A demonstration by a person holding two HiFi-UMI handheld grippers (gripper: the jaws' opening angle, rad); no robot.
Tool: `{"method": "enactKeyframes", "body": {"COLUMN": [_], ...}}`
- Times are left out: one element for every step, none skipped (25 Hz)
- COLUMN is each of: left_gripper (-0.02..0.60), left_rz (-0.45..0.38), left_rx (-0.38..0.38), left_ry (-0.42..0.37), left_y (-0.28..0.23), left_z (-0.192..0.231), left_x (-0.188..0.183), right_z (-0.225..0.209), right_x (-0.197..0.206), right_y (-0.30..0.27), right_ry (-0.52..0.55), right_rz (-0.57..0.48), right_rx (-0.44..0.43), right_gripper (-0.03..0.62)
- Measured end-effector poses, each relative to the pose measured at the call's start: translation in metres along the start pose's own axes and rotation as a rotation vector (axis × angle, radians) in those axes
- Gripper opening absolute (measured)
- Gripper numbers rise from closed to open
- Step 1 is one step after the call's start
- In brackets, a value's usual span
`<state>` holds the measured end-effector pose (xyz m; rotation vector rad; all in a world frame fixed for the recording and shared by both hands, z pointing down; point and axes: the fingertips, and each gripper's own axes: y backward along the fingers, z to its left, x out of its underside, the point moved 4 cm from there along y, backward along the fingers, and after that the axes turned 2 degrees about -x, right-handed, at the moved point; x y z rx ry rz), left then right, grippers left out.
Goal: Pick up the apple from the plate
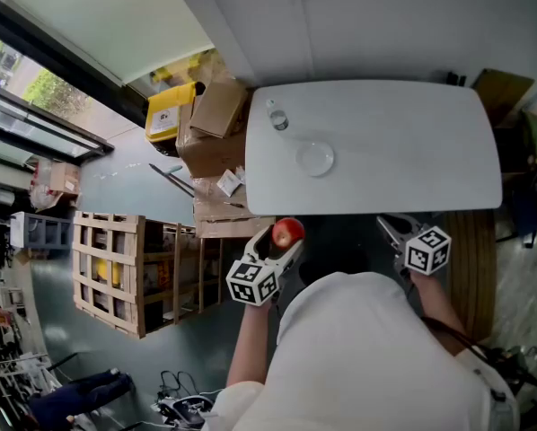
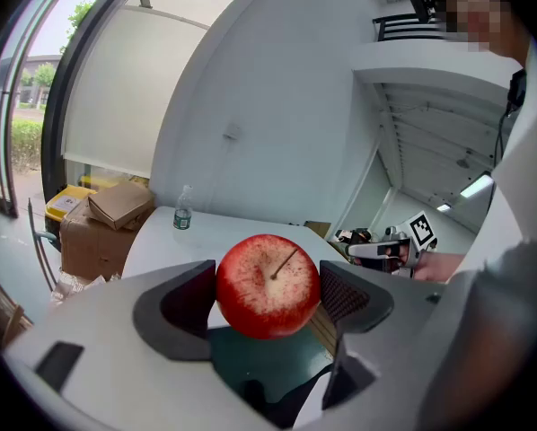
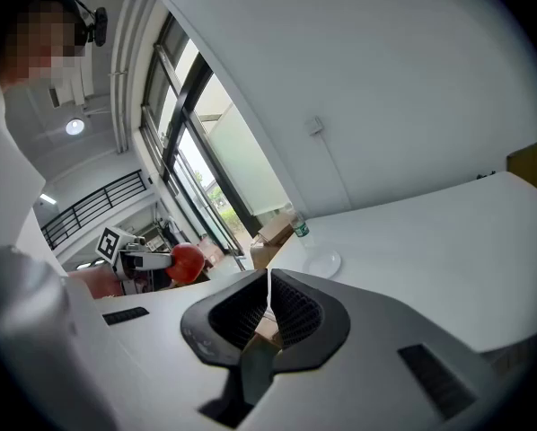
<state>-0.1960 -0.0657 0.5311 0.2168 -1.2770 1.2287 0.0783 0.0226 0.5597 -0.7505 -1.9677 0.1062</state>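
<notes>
A red apple [image 1: 288, 233] is clamped between the jaws of my left gripper [image 1: 285, 239], held in the air off the near edge of the white table [image 1: 412, 142]. Seen along the left gripper's jaws, the apple [image 2: 268, 285] shows its stem toward the camera and both pads press its sides. The clear plate [image 1: 314, 158] sits bare on the table's left half; from the right gripper view the plate [image 3: 321, 263] lies far ahead. My right gripper [image 1: 391, 231] hovers near the table's front edge, its jaws together with nothing held [image 3: 268, 308].
A small water bottle [image 1: 277, 118] stands at the table's far left corner. Cardboard boxes [image 1: 216, 115] and a yellow bin [image 1: 171, 110] are stacked left of the table, with a wooden crate [image 1: 125, 272] nearer. A brown box [image 1: 500, 92] sits at the far right.
</notes>
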Motion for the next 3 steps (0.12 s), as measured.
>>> {"method": "enactKeyframes", "body": {"left_gripper": [0.364,0.364,0.364], "left_rz": [0.000,0.001,0.002], "left_rx": [0.000,0.000,0.000], "left_ry": [0.001,0.002,0.004], "left_y": [-0.0003,-0.0006,-0.0008], "left_z": [0.0001,0.0002,0.0002], "left_x": [0.0003,0.0008,0.0013], "right_z": [-0.0001,-0.0001,0.0000], "right_x": [0.0005,0.0009,0.0014], "right_y": [0.0002,0.0006,0.0011], "right_ry": [-0.001,-0.002,-0.003], "right_rz": [0.001,0.001,0.002], "right_rx": [0.001,0.001,0.001], "right_gripper": [0.037,0.037,0.037]}}
